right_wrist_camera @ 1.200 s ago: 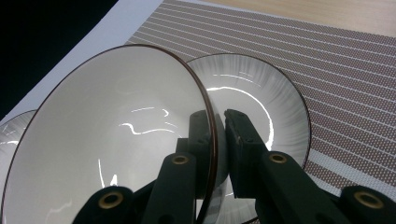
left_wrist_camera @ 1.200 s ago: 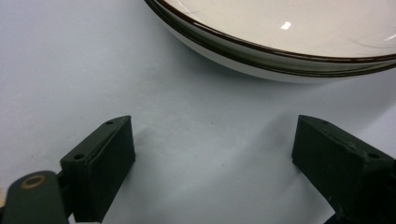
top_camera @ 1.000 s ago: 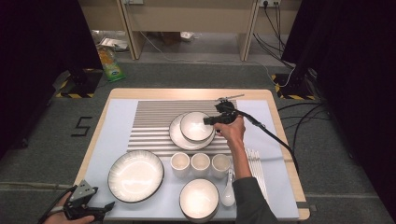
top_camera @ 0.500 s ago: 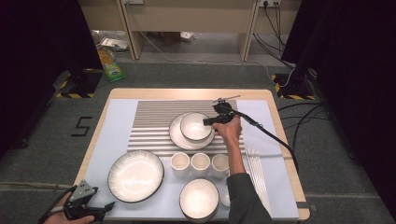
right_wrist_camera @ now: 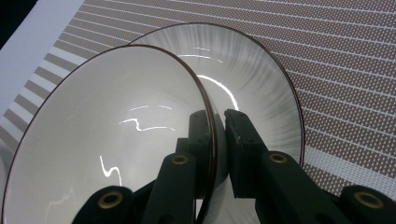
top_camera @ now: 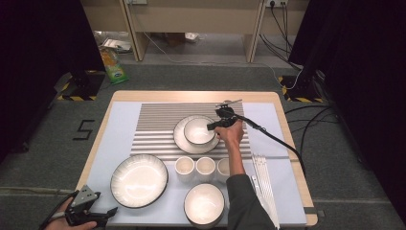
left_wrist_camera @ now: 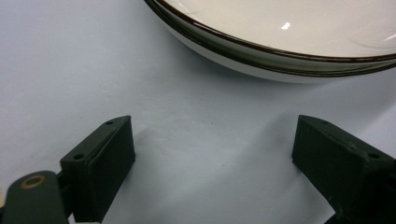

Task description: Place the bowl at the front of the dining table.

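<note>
— White bowl [top_camera: 198,130] pinched at its rim by the right gripper [top_camera: 214,125]; where does it sit?

— Over the plate [top_camera: 184,142] on the striped mat [top_camera: 153,125], toward the table's far edge. Going left to right: the left gripper [top_camera: 100,221] rests near the table's near-left corner, jaws spread wide with nothing between them, just short of the large plate [top_camera: 139,180].

— And the grip?

— In the right gripper view the pads [right_wrist_camera: 240,140] clamp the bowl's thin rim, one inside, one outside.

— How should the bowl be set down well?

— Lower it level and centred on the plate, slowly; release only once its base rests flat, or it may tip.
</note>
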The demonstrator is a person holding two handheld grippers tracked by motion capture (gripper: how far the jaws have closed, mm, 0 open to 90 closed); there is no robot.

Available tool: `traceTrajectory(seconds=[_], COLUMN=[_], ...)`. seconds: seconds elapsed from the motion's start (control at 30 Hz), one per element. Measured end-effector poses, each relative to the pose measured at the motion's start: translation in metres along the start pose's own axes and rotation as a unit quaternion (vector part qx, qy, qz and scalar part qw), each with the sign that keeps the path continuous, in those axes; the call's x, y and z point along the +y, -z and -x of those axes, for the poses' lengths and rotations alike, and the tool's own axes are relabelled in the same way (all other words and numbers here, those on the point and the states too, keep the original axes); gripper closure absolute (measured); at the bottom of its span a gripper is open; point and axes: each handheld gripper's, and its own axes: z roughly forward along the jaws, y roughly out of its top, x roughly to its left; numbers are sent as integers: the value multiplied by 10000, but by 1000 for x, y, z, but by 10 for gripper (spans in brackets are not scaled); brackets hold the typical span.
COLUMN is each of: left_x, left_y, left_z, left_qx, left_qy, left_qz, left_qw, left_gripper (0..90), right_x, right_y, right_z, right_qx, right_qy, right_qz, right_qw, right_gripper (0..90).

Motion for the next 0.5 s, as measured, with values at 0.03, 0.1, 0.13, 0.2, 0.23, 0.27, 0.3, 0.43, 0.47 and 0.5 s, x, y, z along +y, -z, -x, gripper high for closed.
traceTrajectory(seconds=[0.03,0.1,0.13,0.2,0.23,0.27,0.3,0.43,0.47,0.5], left_x=[0,0,0,0,-1,-1,-1,-1,-1,-1], left_y=[0,0,0,0,0,0,0,0,0,0], left_z=[0,0,0,0,0,0,0,0,0,0], left_qx=[-2,1,1,1,-2,-3,-3,6,9,-2], left_qy=[5,-3,-4,-2,0,1,1,1,2,2], left_qz=[4,4,3,7,19,26,23,34,39,24], left_qw=[10000,10000,10000,10000,10000,10000,10000,10000,10000,10000], left_gripper=[117,117,117,117,117,117,117,117,117,117], right_x=[0,0,0,0,0,0,0,0,0,0], right_y=[-1,-5,-5,-8,-8,-9,-9,-11,-11,-11], right_z=[1,2,2,3,3,3,4,5,5,5], right_qx=[-12,-33,-32,-30,-11,-2,-10,-32,-36,-35], right_qy=[-7,-32,-52,-73,-100,-121,-127,-182,-172,-170], right_qz=[-12,-29,-40,-34,-11,-4,22,65,70,67], right_qw=[10000,10000,10000,10000,9999,9999,9999,9998,9998,9998], right_gripper=[809,808,808,809,809,809,809,809,810,809])
